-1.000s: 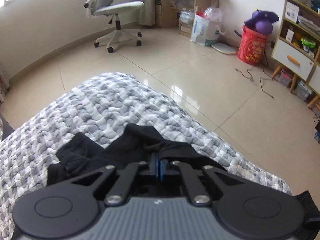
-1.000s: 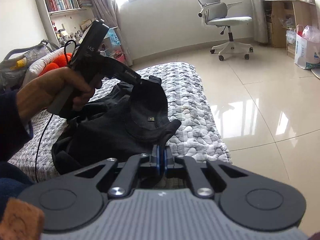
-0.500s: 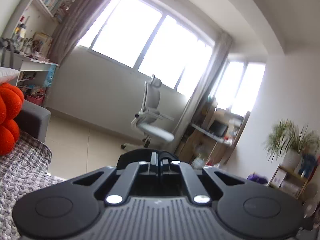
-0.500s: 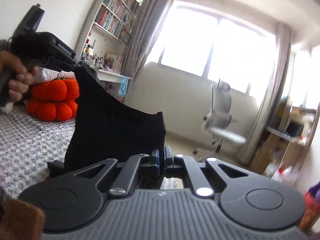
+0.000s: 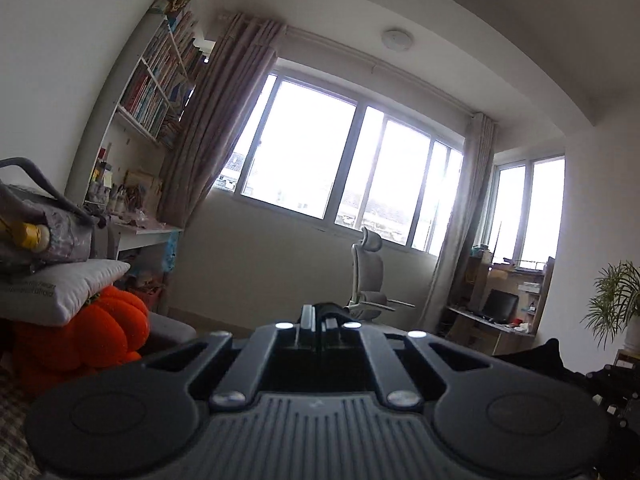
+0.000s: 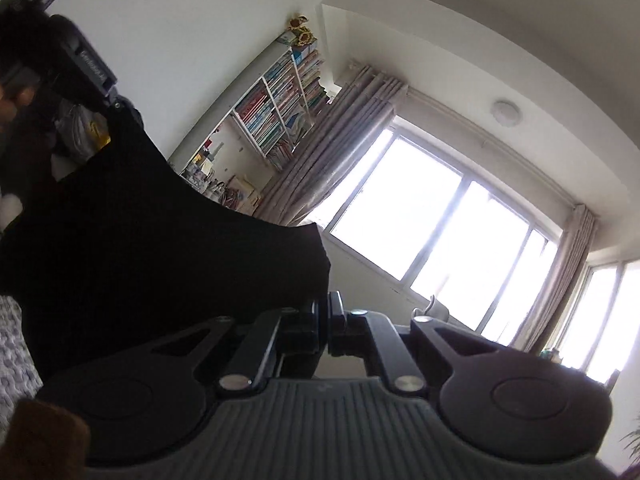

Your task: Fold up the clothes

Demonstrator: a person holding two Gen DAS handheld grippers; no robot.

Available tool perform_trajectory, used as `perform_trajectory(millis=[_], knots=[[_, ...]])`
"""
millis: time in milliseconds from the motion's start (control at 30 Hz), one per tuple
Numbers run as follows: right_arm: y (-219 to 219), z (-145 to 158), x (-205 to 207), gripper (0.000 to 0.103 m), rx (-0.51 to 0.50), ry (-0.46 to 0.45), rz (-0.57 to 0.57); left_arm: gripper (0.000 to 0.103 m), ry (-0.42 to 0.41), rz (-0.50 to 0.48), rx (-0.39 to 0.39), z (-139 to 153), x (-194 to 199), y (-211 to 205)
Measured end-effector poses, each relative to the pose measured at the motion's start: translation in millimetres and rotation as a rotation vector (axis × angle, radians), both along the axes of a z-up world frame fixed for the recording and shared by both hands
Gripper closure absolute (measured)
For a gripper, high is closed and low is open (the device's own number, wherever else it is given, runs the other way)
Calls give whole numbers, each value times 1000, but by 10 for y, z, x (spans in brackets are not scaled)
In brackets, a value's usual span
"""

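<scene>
A black garment [image 6: 160,240] hangs in the air, stretched between both grippers. My right gripper [image 6: 324,304] is shut on its near edge, and the cloth spreads left and up from the fingers. Its far upper corner runs to my left gripper [image 6: 118,106], held by a hand [image 6: 12,96] at the top left. In the left wrist view the left gripper [image 5: 318,316] points level at the window, shut, with a bit of black cloth [image 5: 332,307] at its tips. More of the garment [image 5: 536,356] shows at the right edge. The garment's lower part is hidden.
The grey-white quilted bedspread [image 6: 12,352] lies below at the left. An orange pumpkin cushion [image 5: 100,332] and a white pillow [image 5: 60,284] are stacked at the left. Ahead stand a white office chair [image 5: 368,280], a bookshelf [image 5: 160,80], a desk [image 5: 492,312] and a plant [image 5: 616,300].
Both grippers have risen from the bed with the black garment. The garment went from a heap on the quilt to hanging spread between them. Both views swung up to the window and ceiling.
</scene>
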State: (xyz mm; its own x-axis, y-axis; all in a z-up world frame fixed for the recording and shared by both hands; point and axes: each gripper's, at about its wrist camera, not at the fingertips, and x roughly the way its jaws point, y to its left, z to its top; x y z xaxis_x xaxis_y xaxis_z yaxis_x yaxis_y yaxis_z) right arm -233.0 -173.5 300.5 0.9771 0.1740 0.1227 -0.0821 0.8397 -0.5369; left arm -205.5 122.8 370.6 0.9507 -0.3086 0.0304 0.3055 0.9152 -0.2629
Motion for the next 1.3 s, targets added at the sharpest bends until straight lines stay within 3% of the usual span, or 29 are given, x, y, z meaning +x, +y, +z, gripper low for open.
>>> perform_trajectory(millis=[200,367,567,667,733,867,1000,1100,1233,1267,1300], knots=[[-117,448,-136,99,98,-75,28,100,-127,37,113,491,-406,-226],[-153,954,-436,99,119,-219,54,99,-298,79,132,1020,-968,-313],[-158,1616,-901,99,73,-420,35,95,-509,179,185,1651,-1594,-464],[-107,1849,-1058,99,33,-503,-3,92,-564,213,215,1748,-1740,-534],[-91,1941,-1128,99,13,-536,-19,91,-564,212,242,1660,-1680,-574],[-164,1760,-834,99,25,-451,-15,81,-496,231,323,1285,-1139,-690],[-207,1419,-79,99,23,-316,-58,80,-376,238,409,819,-361,-812],[-241,1105,578,99,5,-211,-84,80,-284,249,481,415,370,-890],[-199,596,1590,99,-11,-63,-117,79,-81,236,525,-291,1579,-932],[-227,423,1843,99,-9,-24,-123,74,-28,234,530,-494,1892,-941],[-251,194,2141,99,-1,29,-131,62,29,235,536,-720,2203,-959]])
